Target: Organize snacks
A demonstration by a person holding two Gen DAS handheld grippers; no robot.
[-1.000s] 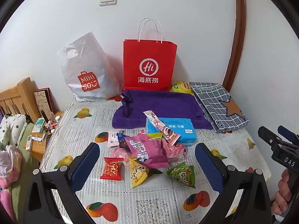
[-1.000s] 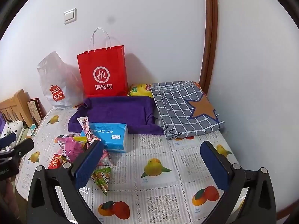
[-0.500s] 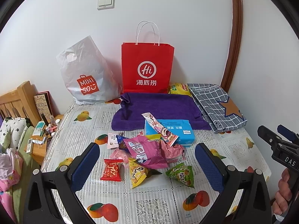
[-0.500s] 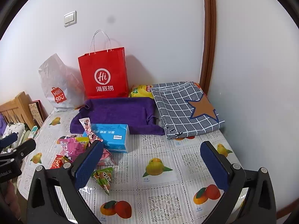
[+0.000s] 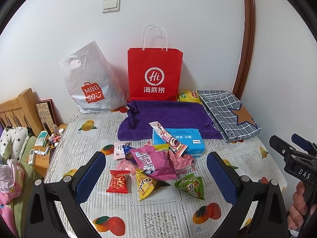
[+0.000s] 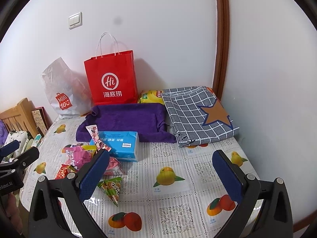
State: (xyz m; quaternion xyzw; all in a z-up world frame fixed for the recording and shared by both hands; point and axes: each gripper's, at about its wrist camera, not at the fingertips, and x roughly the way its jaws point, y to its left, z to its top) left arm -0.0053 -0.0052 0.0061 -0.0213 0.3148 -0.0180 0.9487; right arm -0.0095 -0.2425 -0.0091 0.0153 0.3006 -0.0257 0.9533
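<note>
A heap of snack packets lies mid-table: a red packet (image 5: pixel 117 181), a yellow packet (image 5: pixel 145 185), a green packet (image 5: pixel 191 184), a crumpled pink bag (image 5: pixel 153 161) and a long pink stick pack (image 5: pixel 168 138) leaning on a blue tissue box (image 5: pixel 181 139). My left gripper (image 5: pixel 156 177) hovers open above the near side of the heap, holding nothing. My right gripper (image 6: pixel 160 175) hangs open over bare tablecloth right of the heap, with the green packet (image 6: pixel 111 188) by its left finger. A red paper bag (image 5: pixel 155 75) and a white plastic bag (image 5: pixel 91 83) stand at the wall.
A purple towel (image 5: pixel 168 117) and a folded grey checked cloth (image 5: pixel 227 115) lie behind the box, with a yellow bag (image 5: pixel 188 96) at the wall. Left of the table (image 5: pixel 164 218) stand a cluttered wooden nightstand (image 5: pixel 41 154) and a bed headboard (image 5: pixel 17 109). A hand (image 5: pixel 301 204) grips the right tool.
Both grippers have risen and tilted slightly, so the wall and light switch show lower in view. The snacks lie where they were, and both grippers stay open.
</note>
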